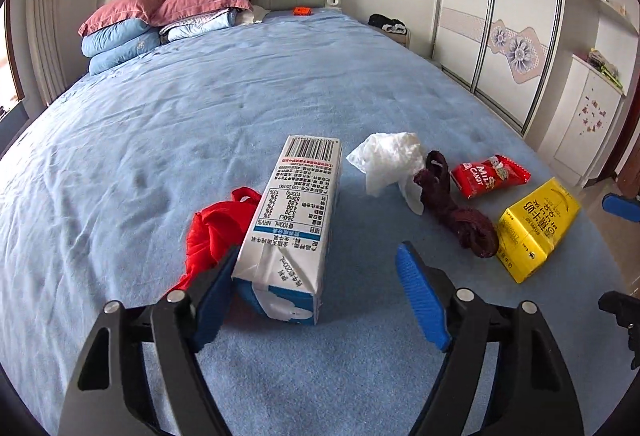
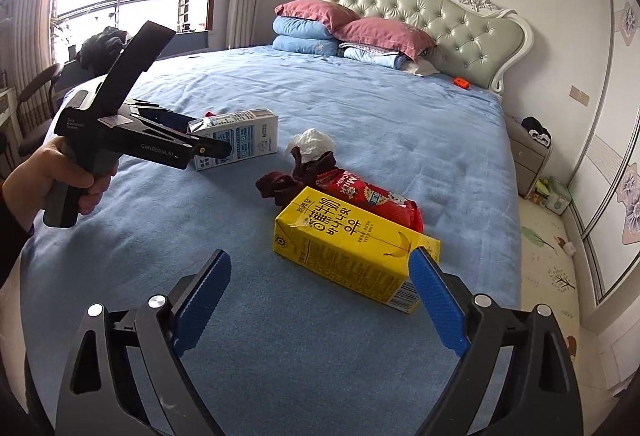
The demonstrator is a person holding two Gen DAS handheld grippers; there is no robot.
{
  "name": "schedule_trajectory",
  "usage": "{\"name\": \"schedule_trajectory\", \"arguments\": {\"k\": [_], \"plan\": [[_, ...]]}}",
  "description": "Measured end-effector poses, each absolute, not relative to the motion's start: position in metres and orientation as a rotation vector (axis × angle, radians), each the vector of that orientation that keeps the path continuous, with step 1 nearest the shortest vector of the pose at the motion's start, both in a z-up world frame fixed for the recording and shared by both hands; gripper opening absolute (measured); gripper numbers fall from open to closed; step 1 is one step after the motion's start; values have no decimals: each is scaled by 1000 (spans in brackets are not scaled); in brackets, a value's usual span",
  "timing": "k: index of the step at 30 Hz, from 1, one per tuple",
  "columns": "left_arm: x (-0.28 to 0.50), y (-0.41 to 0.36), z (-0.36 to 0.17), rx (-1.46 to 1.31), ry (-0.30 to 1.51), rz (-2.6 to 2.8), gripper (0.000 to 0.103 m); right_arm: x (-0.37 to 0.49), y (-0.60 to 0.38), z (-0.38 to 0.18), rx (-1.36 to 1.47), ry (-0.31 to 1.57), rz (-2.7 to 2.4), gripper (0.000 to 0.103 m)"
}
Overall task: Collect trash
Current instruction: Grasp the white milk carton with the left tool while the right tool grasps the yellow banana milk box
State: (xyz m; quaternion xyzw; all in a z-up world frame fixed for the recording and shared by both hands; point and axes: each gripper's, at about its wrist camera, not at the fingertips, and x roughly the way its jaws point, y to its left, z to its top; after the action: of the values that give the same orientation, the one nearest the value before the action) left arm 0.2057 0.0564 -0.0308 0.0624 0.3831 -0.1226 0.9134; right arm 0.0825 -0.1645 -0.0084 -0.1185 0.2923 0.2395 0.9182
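On blue fleece bedding [image 1: 160, 139], lying flat: boxy white milk carton [image 1: 292, 211] and glossy yellow carton [image 2: 344, 248]. Spreading wide around each, untouching: left gripper [image 1: 320, 296], right gripper [image 2: 320, 300], ribbed blue pads [image 2: 436, 300] showing.

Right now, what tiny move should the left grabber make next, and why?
Probably close the left gripper on the white and blue milk carton. Its blue fingers are open, the carton's near end lies between them, and one finger seems to touch it already. The right gripper is open too.
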Motion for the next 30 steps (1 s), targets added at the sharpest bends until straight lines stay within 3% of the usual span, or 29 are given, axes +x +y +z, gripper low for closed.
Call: {"name": "schedule_trajectory", "arguments": {"k": [5, 7, 14, 22, 30], "plan": [[219, 53, -37, 150, 828, -250, 61, 96, -173, -7, -222, 607, 484, 87], [223, 52, -38, 140, 841, -235, 38, 102, -177, -8, -200, 617, 485, 85], [208, 45, -31, 135, 805, -259, 38, 116, -188, -8, -147, 662, 554, 74], [177, 39, -7, 95, 750, -319, 38, 126, -193, -5, -168, 650, 617, 76], [165, 34, -12, 72, 781, -366, 38, 156, -181, -21, -401, 758, 696, 79]]}}
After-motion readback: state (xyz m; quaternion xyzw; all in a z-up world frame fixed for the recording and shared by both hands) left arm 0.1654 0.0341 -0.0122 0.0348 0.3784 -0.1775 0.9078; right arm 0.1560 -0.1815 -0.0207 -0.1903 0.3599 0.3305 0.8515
